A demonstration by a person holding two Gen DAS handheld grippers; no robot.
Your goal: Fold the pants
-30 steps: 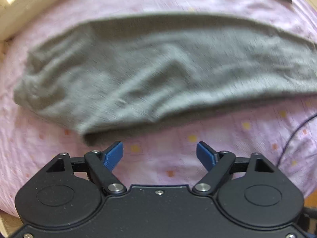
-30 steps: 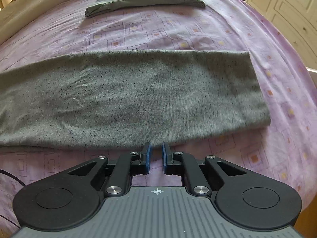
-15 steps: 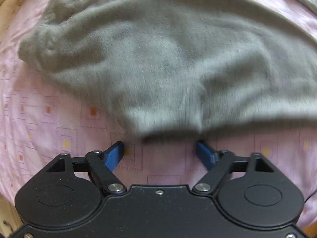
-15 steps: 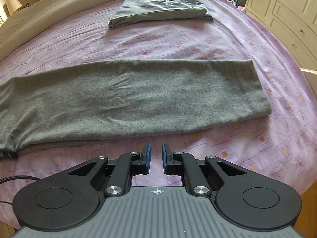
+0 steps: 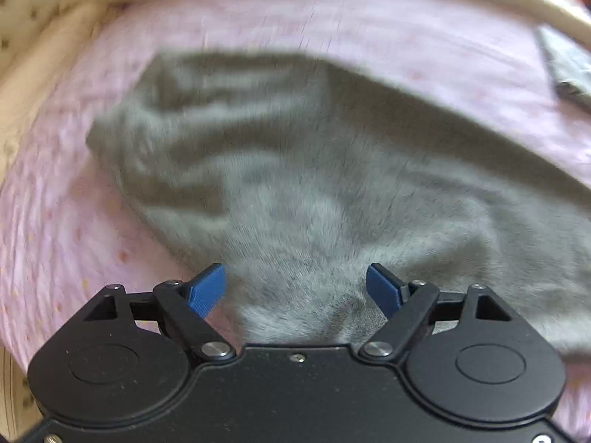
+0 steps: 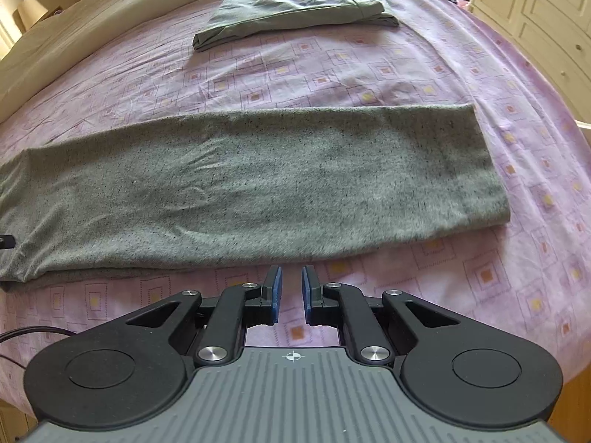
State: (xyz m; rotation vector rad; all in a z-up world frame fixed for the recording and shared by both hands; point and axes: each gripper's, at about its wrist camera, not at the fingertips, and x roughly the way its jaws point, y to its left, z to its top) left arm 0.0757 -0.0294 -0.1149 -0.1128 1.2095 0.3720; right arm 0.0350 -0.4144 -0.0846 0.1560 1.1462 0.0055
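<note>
Grey knit pants [image 6: 258,184] lie folded lengthwise across the purple bedsheet [image 6: 369,74]. In the left wrist view the pants [image 5: 314,184] fill the middle, blurred, with their waist end at the left. My left gripper [image 5: 295,289] is open, its blue fingers either side of the cloth's near edge, which reaches in between them. My right gripper [image 6: 291,291] is nearly shut with a narrow gap, empty, just short of the pants' near edge, towards the leg end.
A second pair of folded grey-green pants [image 6: 295,7] lies at the far side of the bed; it also shows in the left wrist view [image 5: 565,66]. A cream bed border [image 5: 48,74] runs along the far left. A black cable [image 6: 29,332] lies at the near left.
My left gripper has moved forward and left over the pants' near edge, so cloth now lies between its open fingers. My right gripper has barely moved and stays nearly shut.
</note>
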